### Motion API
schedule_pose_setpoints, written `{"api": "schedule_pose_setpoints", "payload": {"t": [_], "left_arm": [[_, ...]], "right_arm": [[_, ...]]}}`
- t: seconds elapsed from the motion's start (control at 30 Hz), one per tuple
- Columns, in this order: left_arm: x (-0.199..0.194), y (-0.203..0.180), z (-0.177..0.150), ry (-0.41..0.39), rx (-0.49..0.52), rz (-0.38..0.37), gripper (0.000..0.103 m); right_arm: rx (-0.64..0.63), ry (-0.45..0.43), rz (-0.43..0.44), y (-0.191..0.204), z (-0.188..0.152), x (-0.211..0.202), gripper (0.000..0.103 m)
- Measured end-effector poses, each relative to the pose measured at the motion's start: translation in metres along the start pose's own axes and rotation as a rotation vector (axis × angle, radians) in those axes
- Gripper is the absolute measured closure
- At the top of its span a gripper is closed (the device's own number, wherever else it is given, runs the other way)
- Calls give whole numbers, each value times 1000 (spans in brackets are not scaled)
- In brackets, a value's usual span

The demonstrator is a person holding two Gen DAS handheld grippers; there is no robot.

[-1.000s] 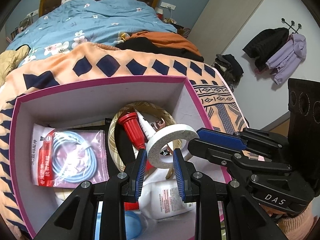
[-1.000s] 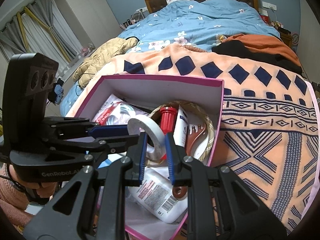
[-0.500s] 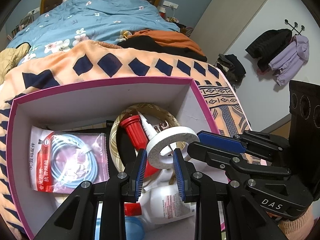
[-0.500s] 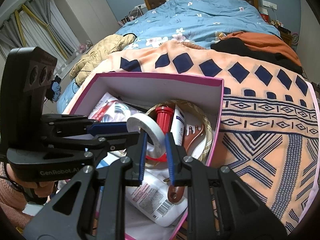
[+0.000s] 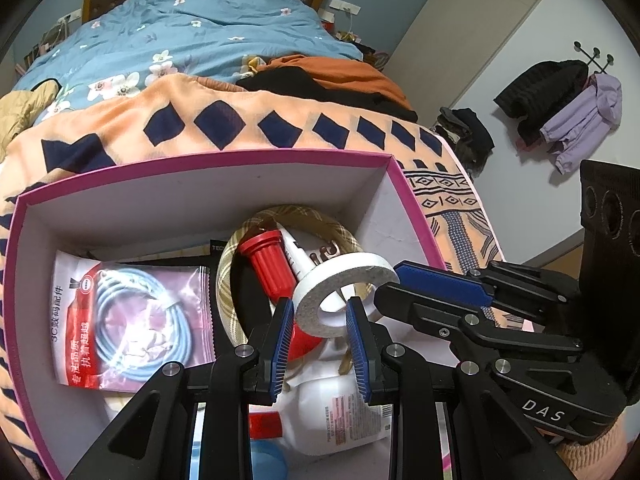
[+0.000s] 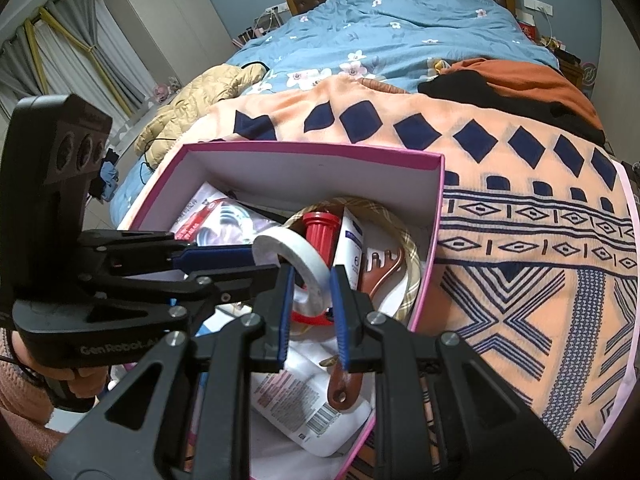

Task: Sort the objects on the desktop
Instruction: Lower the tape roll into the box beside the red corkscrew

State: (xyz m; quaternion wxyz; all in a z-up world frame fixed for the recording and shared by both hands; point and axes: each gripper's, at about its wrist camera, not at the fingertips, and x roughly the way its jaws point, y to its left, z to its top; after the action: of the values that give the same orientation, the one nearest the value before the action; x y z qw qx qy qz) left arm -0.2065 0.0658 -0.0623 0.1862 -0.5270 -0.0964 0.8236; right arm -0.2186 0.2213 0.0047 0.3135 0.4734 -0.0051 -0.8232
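Your pink-rimmed box point(image 5: 208, 160) fills the lower left of the left view, resting on the patterned blanket point(image 6: 520, 240). Mid-frame above its clutter, the white tape roll point(image 5: 344, 280) is pinched between your left gripper point(image 5: 320, 332) and your right gripper point(image 6: 312, 300), both narrowly closed on its band.

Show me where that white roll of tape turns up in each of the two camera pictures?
Left wrist view: the roll of tape sits at centre, just above this camera's own blue fingers.
Right wrist view: the roll of tape sits left of centre, above its fingers.
Shared landmark: the red cap just behind it.
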Motion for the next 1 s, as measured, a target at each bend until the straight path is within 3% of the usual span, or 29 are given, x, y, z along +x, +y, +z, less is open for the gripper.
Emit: {"api": "schedule_pose_setpoints", "payload": {"t": [1.0], "left_arm": [[7, 4, 5, 8, -7, -1, 77]], "right_arm": [[3, 18, -11, -4, 2, 9, 81]]}}
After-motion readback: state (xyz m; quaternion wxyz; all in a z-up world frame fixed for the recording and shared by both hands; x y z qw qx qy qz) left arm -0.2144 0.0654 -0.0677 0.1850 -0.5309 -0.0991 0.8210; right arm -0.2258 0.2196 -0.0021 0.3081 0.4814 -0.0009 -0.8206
